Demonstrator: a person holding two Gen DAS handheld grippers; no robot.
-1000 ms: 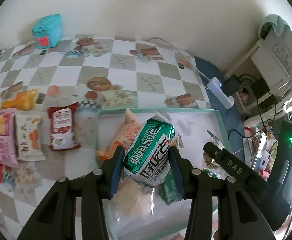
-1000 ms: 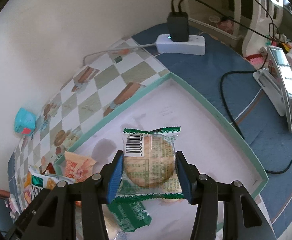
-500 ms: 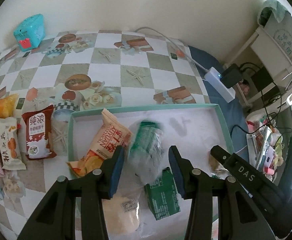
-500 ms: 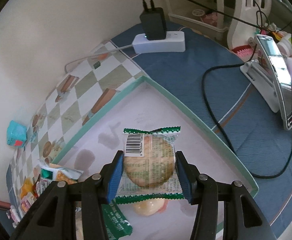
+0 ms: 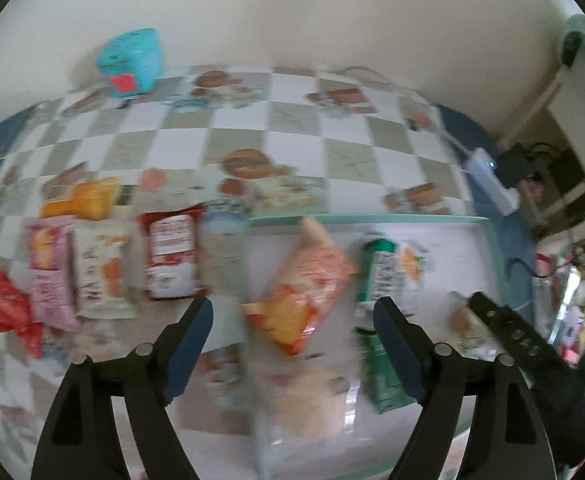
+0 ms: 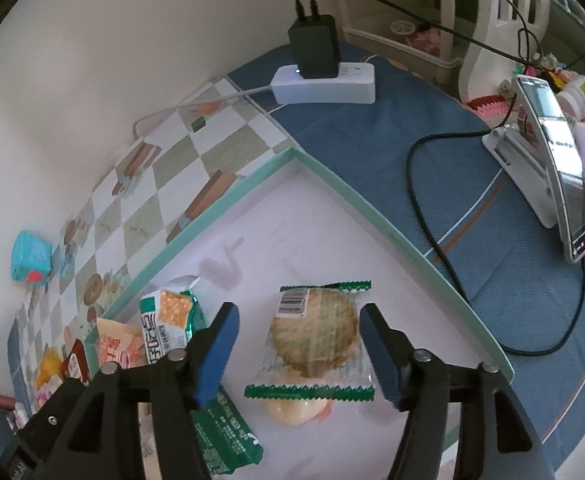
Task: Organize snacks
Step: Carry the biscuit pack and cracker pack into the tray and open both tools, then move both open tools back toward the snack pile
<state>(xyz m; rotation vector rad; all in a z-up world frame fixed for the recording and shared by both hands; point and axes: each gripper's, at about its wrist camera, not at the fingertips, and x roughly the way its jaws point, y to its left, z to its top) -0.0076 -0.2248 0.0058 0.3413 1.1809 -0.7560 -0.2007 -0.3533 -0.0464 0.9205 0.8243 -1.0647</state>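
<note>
Centrally in the lower half of the right wrist view lies a clear cookie packet [image 6: 312, 336] with green zigzag ends and a barcode, flat on the white floor of a teal-rimmed tray [image 6: 228, 196]. The right gripper [image 6: 295, 354] has let it go: its blue pads stand either side of the packet without touching, and the jaws are opening. A paler round snack [image 6: 292, 412] peeks out beneath the packet's lower edge. To the left, inside the tray, rest a green-and-white cracker bag [image 6: 170, 324] and an orange bag [image 6: 116, 350]; a dark green packet [image 6: 222, 440] lies at lower left.

Blurred, the left wrist view shows the left gripper [image 5: 292, 334] also released, jaws opening, nothing between the pads. Above it in the tray sit the orange bag [image 5: 304, 292] and the cracker bag [image 5: 388, 270]. Left of the tray, on the checkered tablecloth [image 5: 284, 136], a row of snacks lies side by side: a red-and-white pouch [image 5: 172, 256], a white packet [image 5: 100, 272], a pink packet [image 5: 48, 272], and a yellow packet [image 5: 82, 200] above them.

At upper left a turquoise box [image 5: 130, 62] stands by the wall. At upper centre of the right view, a white power strip [image 6: 324, 84] holds a black charger [image 6: 314, 46]; a phone on a stand [image 6: 556, 160] is at right.
</note>
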